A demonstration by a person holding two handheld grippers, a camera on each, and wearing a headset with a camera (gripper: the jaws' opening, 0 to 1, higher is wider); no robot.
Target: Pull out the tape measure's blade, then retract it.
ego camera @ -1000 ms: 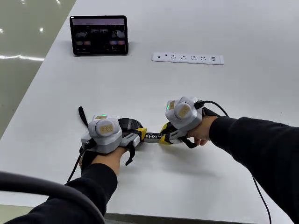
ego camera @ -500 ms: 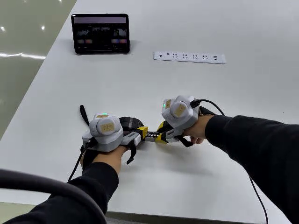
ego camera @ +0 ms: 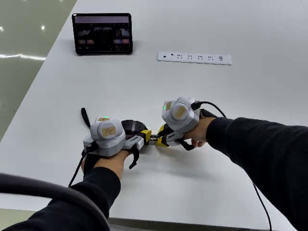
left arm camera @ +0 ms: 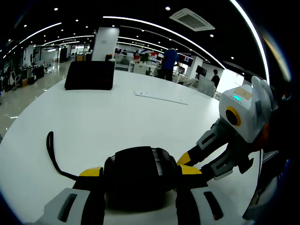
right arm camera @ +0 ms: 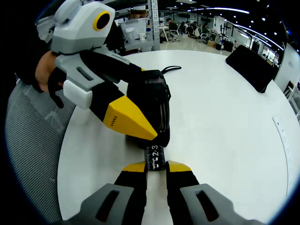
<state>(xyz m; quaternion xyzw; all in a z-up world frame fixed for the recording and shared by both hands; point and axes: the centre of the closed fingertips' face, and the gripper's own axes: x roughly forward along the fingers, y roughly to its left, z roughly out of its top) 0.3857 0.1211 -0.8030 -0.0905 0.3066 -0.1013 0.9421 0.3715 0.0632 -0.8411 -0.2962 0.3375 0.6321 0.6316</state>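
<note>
A black tape measure case lies on the white table, with my left gripper shut on its sides. A short length of numbered blade sticks out of the case. My right gripper is shut on the blade's end, close to the case. A black wrist strap trails from the case to the left.
A dark tablet stands at the far left of the table, and a white power strip lies at the back centre. The table's left edge drops to a glossy floor. A person stands far off in the left gripper view.
My right gripper has moved left toward the case, and the visible blade between the two grippers has grown shorter. The left gripper and case stay put.
</note>
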